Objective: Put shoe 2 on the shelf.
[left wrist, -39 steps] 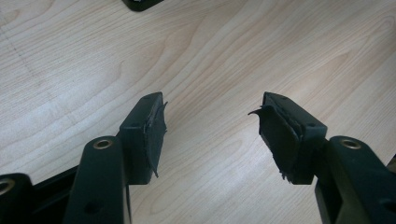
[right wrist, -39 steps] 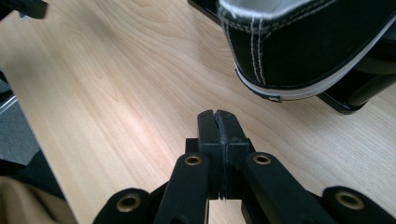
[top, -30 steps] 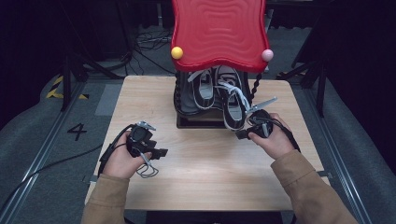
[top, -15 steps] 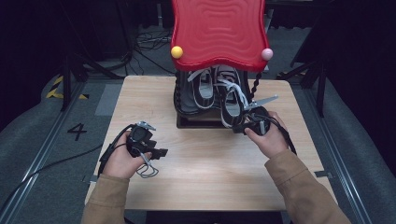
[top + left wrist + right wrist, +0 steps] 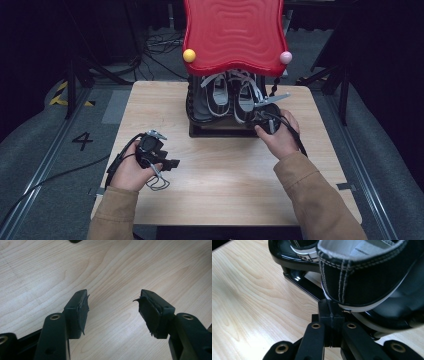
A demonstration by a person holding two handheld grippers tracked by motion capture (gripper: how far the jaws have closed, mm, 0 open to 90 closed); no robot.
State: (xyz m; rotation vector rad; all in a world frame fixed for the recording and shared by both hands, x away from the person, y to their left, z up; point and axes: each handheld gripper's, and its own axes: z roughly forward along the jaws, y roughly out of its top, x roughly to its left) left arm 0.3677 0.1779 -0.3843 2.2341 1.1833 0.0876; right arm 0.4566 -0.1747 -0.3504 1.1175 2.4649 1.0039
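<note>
Centre frame in the high view, the right gripper (image 5: 264, 120), jaws pressed together on nothing, touches the right shoe's (image 5: 244, 97) heel on the rack (image 5: 220, 131). Lower left, the left gripper (image 5: 159, 161) gapes empty over the table (image 5: 220, 180).

Two black sneakers (image 5: 230, 97), one black rack (image 5: 200, 107), one red top (image 5: 235, 35), two claws (image 5: 167, 164), one table (image 5: 225, 175)
</note>
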